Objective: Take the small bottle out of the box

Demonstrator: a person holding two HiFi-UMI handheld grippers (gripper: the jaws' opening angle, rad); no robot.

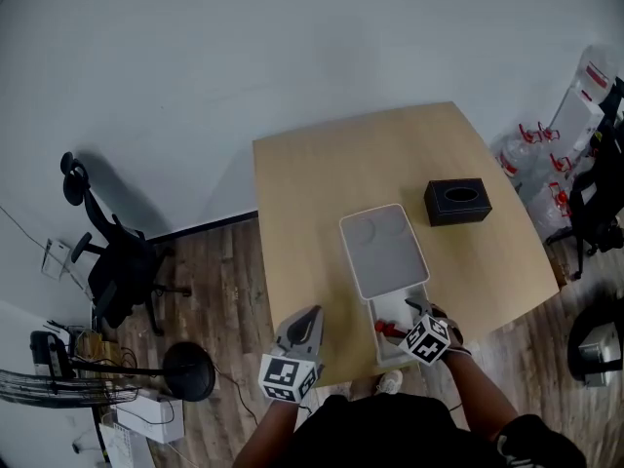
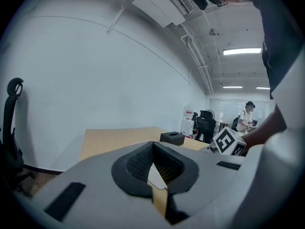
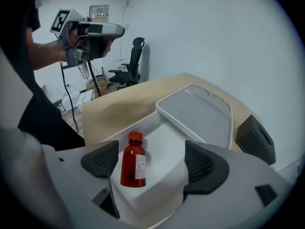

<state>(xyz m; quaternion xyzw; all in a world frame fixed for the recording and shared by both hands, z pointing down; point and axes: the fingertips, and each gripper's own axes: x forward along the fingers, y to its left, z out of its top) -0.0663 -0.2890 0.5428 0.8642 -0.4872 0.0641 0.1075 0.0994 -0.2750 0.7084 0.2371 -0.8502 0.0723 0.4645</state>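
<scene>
Right gripper view: shows the jaws of the right gripper [image 3: 152, 162] spread wide, with the small red bottle [image 3: 133, 160] between them, nearer the left pad and touched by neither. Places the bottle on the floor of the open white box [image 3: 167, 142], with the lid [image 3: 195, 111] just beyond on the worktop [image 3: 119, 106]. Reads as the reach, grasp not yet made. Calls next for centring on the bottle's body, closing gently, then lifting clear of the box walls. Shows the left gripper [image 2: 153, 151], in its own view, with jaws closed on nothing. Leaves the bottle's white label too small to read; finds no brand or other legible writing.
</scene>
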